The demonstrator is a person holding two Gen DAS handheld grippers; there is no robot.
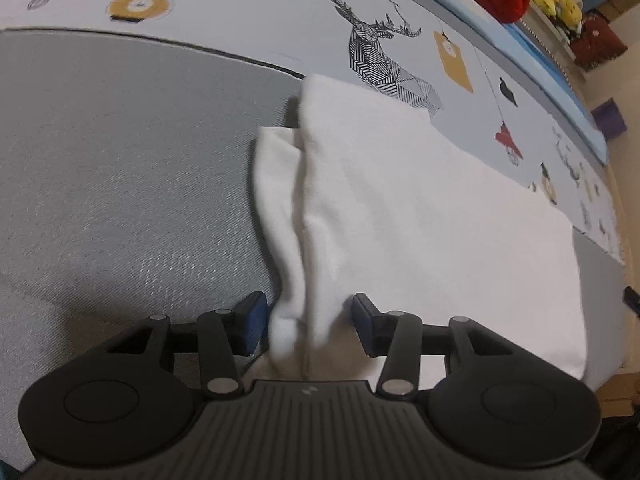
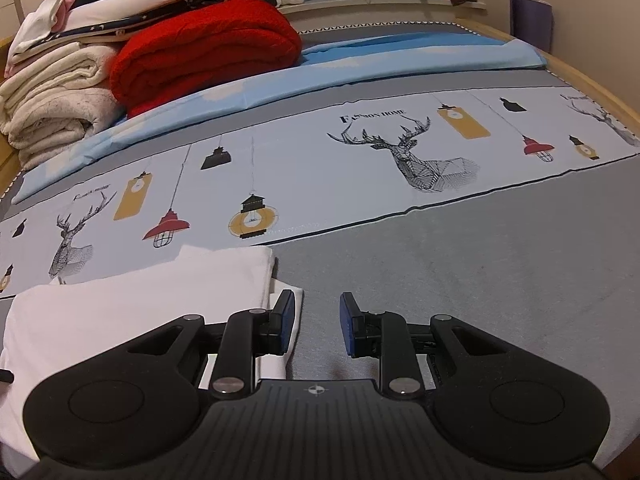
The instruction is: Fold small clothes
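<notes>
a white garment [image 1: 400, 220] is lying partly folded on the bed [image 1: 120, 180], its long axis running left to right along the near grey band. the left tongs [image 1: 308, 324] are standing open with a raised fold of the cloth's edge rising between the pads, not yet pinched. the right tongs [image 2: 318, 326] are gaping open and empty just beside the garment's right edge, so the left looks nearer the grip.

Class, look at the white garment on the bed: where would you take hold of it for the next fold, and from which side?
Grip the bunched near edge of the white garment, where the sleeve fold stands up from the bed cover. Come from the near side, low and level. The left hand-held gripper already straddles that raised ridge with jaws open; elsewhere the cloth lies flat.
</notes>
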